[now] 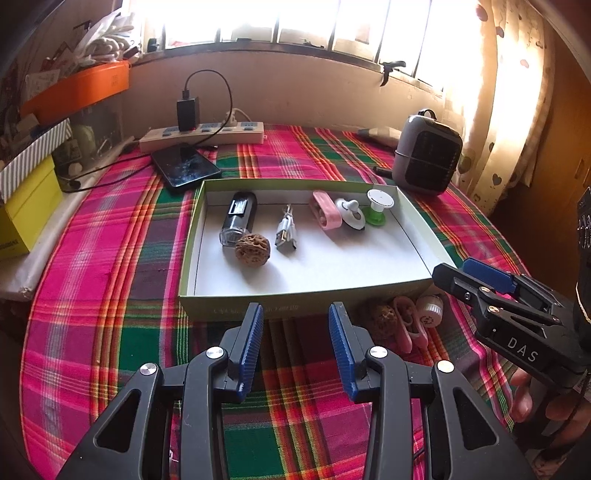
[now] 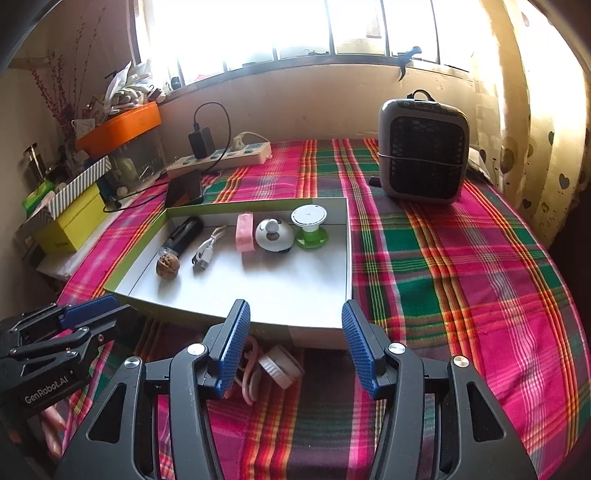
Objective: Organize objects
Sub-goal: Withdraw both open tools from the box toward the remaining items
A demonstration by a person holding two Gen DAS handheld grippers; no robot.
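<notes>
Two grippers hover over a table under a pink-and-green plaid cloth (image 1: 92,295): in the left wrist view, the left gripper (image 1: 296,347) stands spread and empty before the shallow box (image 1: 303,301), with a walnut (image 1: 384,319), pink clip (image 1: 408,326) and white cap (image 1: 430,310) outside its near wall. In the right wrist view, the right gripper (image 2: 295,345) stands spread, empty, above the cap; a grey heater (image 2: 424,147) and power strip (image 2: 221,155) sit below the bright window (image 2: 277,26).

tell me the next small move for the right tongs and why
Probably lower the right tongs onto the white cap just below them. They are open and empty, and the cap lies on the cloth outside the box that already holds sorted items.
</notes>
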